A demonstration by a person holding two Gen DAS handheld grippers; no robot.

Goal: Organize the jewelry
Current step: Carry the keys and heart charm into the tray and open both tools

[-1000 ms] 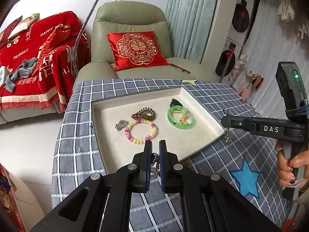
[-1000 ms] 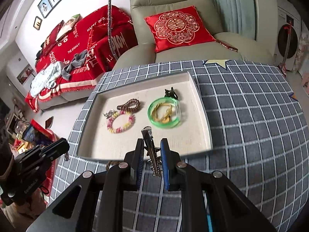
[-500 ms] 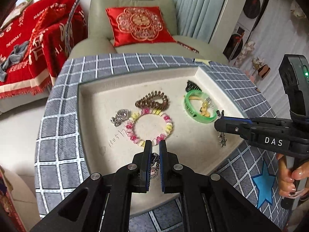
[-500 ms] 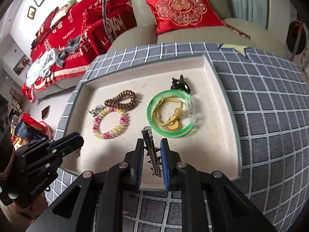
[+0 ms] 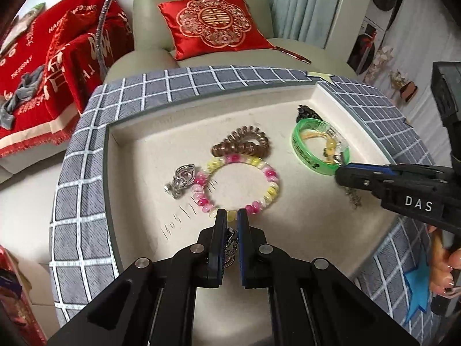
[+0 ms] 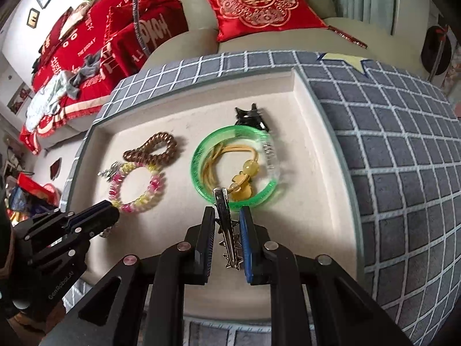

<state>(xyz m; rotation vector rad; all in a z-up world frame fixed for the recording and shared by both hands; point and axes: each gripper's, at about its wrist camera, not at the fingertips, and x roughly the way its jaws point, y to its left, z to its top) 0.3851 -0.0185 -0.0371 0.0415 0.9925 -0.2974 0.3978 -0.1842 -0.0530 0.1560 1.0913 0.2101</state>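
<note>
Left wrist view: the left gripper (image 5: 229, 216) is being held over the near edge of the cream tray (image 5: 135, 150), and a small silver jewel (image 5: 230, 248) is being pinched between its fingers. Right wrist view: a silver hair clip (image 6: 226, 225) is being pinched by the right gripper (image 6: 227, 216), with its tip being held over the near rim of the green bangle (image 6: 198, 170). A yellow cord charm (image 6: 242, 181) is lying inside the bangle. A black claw clip (image 6: 250, 116) is lying near the tray's far right corner. A pink and yellow bead bracelet (image 5: 270, 178) is sitting in the tray's middle, touched by a brown coil tie (image 5: 245, 144). A silver heart ring (image 5: 183, 180) is lying just beside the bracelet, toward the left edge.
</note>
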